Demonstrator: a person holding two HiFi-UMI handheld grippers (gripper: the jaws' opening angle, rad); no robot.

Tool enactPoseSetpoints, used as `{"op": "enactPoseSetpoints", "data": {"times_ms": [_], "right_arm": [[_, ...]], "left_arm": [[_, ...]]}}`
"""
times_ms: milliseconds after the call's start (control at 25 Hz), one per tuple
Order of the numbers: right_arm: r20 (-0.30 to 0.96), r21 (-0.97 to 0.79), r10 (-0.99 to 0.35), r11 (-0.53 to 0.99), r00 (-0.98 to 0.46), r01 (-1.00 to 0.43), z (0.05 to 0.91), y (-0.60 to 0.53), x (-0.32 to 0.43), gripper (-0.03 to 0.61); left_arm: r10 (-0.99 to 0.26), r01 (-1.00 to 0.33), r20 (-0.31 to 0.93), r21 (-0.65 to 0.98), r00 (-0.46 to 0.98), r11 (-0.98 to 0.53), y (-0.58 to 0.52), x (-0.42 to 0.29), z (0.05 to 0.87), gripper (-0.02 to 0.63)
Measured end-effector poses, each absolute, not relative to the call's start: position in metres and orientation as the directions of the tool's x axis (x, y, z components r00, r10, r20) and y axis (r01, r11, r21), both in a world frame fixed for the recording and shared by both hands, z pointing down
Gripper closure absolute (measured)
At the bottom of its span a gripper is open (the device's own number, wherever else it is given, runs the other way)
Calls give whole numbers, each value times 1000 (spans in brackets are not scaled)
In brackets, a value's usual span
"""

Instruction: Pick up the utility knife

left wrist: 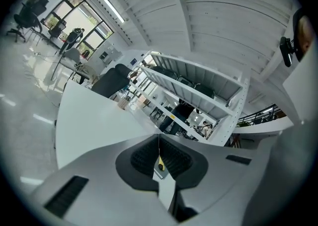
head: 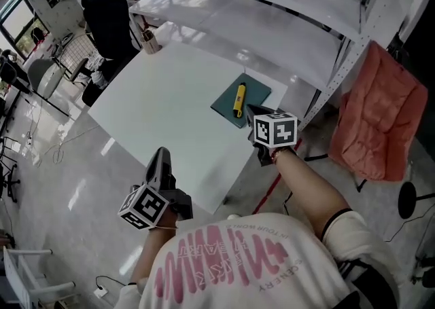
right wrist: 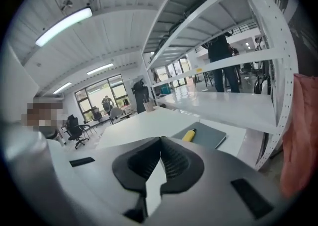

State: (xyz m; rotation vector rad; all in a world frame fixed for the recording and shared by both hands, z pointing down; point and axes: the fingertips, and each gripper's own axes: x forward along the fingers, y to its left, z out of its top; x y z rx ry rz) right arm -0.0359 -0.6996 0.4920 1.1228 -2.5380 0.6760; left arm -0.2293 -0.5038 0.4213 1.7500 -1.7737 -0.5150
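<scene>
I'm working over a white tabletop [head: 163,97] that is bare but for a dark green cutting mat [head: 257,89] near its far right corner, under the white shelving. The utility knife [head: 239,99] lies flat on that mat, lengthwise toward the shelves, close to the mat's left edge.

My right gripper [head: 253,112] sits just short of the mat's near edge, pointing at the knife, jaws pressed together with nothing between them. My left gripper [head: 160,159] hangs off the tabletop's near edge, well apart from the knife, its jaws likewise pressed together and empty.

I judge the knife to be light and rigid, with a hard plastic shell that may be a little slick, so it could skate on the mat if nudged from one side. I'd spread the right jaws first, then take it across the middle of the body, pinching the two long sides, clear of the blade end.

It looks slim and bright yellow [right wrist: 189,134], with a dark tip at the nearer end; I cannot tell whether a blade is out.
</scene>
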Motion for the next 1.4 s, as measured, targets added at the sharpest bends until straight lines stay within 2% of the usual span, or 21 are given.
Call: {"op": "enactPoseSetpoints", "data": {"times_ms": [280,680,760,840,920,1000,1120,1400], "right_arm": [[562,-393,-542,489,-625,-779,552,-757,-47,561],[653,-433,-546,300,-525,-850,587,-836,-47,560],[654,-465,-522,294,-548,-835,591,-844,-55,449],[658,-472,-512,291,-552,-832,593,-851,-60,442],[677,-442,-512,292,-529,-848,596,-856,-63,438],[697,-410,-505,302,-509,-861,600,-858,-69,389],[731,-344,-496,324,-468,-881,608,-855,-75,357],[769,-169,-535,357,-349,-919,612,-852,-77,385]], "left_arm": [[-981,-759,184,631,-57,162,-487,-256,440,589],[-958,-731,258,628,-127,267,-482,-276,458,589],[-956,-735,262,621,-133,273,-484,-278,457,589],[-953,-732,271,620,-137,282,-485,-280,459,589],[-948,-723,286,625,-138,293,-486,-281,465,589],[-945,-715,297,631,-138,303,-486,-282,470,589],[-943,-714,302,629,-142,308,-484,-285,473,589],[-940,-711,306,627,-152,319,-479,-295,473,589]]}}
